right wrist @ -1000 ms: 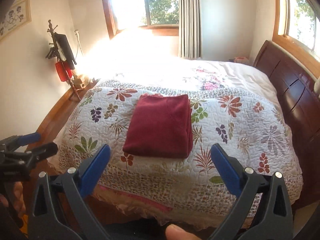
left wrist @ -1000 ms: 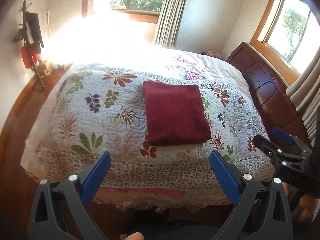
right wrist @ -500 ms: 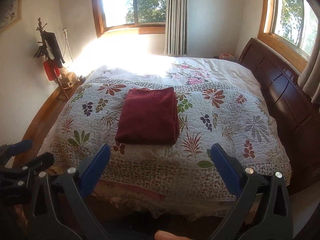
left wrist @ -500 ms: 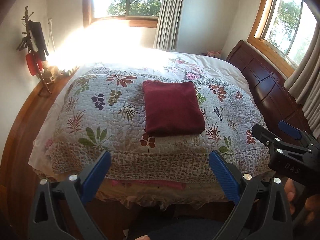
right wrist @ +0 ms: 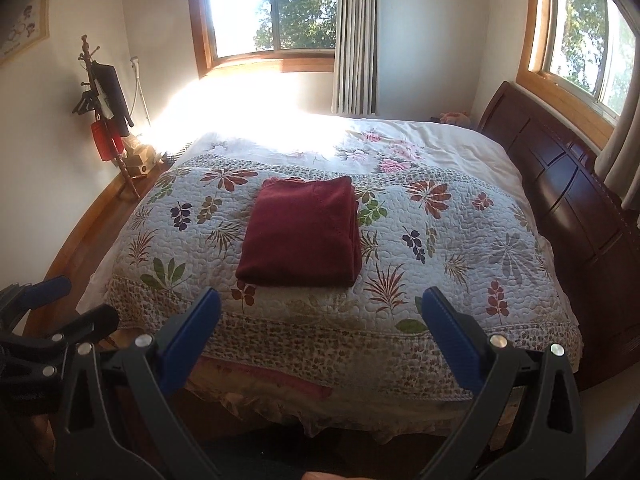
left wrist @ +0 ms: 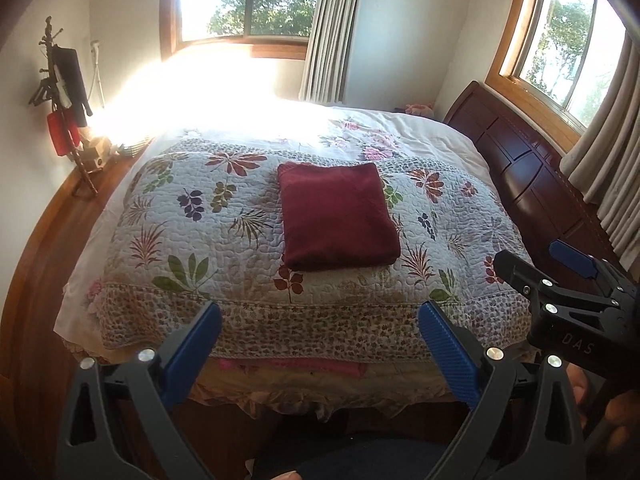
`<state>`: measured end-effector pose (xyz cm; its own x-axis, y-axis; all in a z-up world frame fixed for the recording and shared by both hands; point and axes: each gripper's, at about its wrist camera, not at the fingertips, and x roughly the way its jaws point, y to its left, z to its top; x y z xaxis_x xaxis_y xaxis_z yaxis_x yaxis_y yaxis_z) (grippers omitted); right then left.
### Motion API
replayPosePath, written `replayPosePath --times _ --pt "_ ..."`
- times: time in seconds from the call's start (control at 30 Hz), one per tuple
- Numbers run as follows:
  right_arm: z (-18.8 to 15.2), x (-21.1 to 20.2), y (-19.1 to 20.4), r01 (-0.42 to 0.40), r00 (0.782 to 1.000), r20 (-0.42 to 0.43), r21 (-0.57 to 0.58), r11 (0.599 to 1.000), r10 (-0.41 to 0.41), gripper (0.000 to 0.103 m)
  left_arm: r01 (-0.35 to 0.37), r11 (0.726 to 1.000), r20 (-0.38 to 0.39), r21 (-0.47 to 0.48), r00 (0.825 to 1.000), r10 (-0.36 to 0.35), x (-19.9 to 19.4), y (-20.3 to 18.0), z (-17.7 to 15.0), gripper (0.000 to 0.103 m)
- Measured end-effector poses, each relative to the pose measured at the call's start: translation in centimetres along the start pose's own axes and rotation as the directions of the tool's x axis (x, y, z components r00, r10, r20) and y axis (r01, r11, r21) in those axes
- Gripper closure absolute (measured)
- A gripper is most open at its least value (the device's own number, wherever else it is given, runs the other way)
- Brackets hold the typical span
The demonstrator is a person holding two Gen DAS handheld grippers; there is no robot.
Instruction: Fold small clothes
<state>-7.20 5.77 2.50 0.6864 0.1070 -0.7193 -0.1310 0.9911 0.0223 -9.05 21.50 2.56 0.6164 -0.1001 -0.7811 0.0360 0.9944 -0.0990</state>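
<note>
A dark red garment (left wrist: pixel 336 216) (right wrist: pixel 302 232) lies folded into a neat rectangle on the floral quilt (left wrist: pixel 188 240) (right wrist: pixel 460 240), near the middle of the bed. My left gripper (left wrist: pixel 320 344) is open and empty, held off the near edge of the bed, well short of the garment. My right gripper (right wrist: pixel 320 338) is also open and empty, at a similar distance. Each gripper shows at the edge of the other's view: the right one (left wrist: pixel 552 272) at the right, the left one (right wrist: pixel 52 312) at the lower left.
A dark wooden headboard (left wrist: pixel 532 172) (right wrist: pixel 568 184) runs along the right of the bed. A coat stand (left wrist: pixel 64 92) (right wrist: pixel 104 100) with hanging items and a red bag stands by the left wall. Windows (right wrist: pixel 272 8) with curtains (right wrist: pixel 356 36) are behind. Wooden floor (left wrist: pixel 36 280) borders the bed's left side.
Both grippers have drawn back and up from the bed, so the garment and quilt look smaller and more of the room shows. The garment has not moved.
</note>
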Motion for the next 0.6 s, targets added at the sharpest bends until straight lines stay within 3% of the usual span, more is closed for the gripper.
replayPosePath --times 0.6 --pt "0.20 0.28 0.06 0.012 1.000 -0.007 0.003 1.000 -0.012 0.003 0.015 1.000 -0.018 0.001 1.000 -0.015 0.53 0.49 0.34 0.004"
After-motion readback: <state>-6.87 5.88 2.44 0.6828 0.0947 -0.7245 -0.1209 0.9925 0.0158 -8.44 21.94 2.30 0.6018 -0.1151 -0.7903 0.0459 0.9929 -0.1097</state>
